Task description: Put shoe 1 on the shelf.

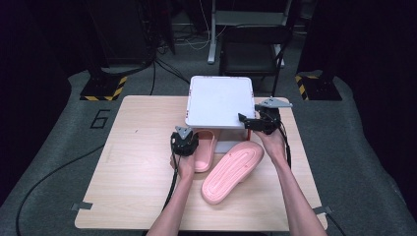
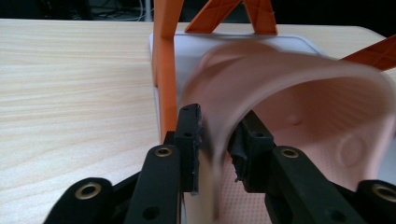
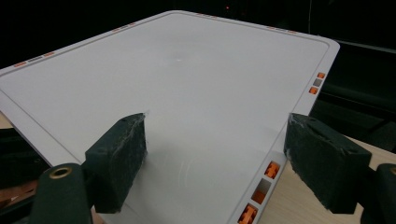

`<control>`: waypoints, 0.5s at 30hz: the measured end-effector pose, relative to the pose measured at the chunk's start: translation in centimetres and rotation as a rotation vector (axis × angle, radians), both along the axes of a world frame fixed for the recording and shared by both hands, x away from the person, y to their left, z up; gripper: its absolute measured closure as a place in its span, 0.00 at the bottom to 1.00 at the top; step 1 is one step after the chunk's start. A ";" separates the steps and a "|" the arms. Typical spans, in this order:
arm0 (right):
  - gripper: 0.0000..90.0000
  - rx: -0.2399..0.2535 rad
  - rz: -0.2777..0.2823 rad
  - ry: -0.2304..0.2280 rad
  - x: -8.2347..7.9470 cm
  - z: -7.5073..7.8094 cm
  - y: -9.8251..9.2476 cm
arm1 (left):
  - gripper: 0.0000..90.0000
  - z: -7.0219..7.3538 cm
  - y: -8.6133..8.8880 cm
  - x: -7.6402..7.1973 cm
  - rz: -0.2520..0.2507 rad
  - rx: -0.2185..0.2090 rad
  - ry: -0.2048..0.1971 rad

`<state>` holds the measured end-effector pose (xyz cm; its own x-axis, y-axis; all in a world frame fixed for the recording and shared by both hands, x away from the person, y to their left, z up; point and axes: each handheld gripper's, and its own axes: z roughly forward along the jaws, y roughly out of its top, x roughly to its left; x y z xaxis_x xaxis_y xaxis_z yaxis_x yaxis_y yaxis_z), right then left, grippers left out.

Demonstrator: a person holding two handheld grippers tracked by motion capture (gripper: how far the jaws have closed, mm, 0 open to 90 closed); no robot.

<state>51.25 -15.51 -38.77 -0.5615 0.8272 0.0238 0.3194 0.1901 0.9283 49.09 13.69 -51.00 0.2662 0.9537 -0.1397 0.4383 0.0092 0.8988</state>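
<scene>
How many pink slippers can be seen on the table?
2. One slipper lies sole-up on the table's near right; the other slipper lies partly under the white rack shelf, its strap between the left gripper's jaws.

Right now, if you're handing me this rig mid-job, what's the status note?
Left gripper: jaws around the strap of the first pink slipper; the strap is blurred, so I can't tell if the pads are pressing on it.
Right gripper: open, empty, over the front right corner of the white shelf top.
Things: the first pink slipper is toe-first partly under the shelf, beside its orange leg. The second pink slipper lies sole up on the table, outside the shelf.
Done: first slipper part way in.
Left: probably seat it, then stow the second.
</scene>
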 end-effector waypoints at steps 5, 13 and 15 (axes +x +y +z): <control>0.21 -0.007 -0.009 0.017 0.0 0.0 -0.1 | 0.64 0.9 1.0 -0.6 -0.102 -0.056 -0.050; 0.22 0.027 -0.010 0.027 0.0 -0.2 -0.8 | 0.27 1.5 4.3 -4.1 -0.402 0.011 -0.048; 0.24 0.010 -0.006 0.004 -0.2 0.0 -0.5 | 0.21 1.4 5.1 -5.0 -0.464 0.039 -0.042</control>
<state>51.01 -16.01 -38.74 -0.5564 0.8302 0.0338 0.3238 0.1792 0.9290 44.05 18.79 -49.60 0.6708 0.7365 -0.0865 0.3516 -0.2132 0.9116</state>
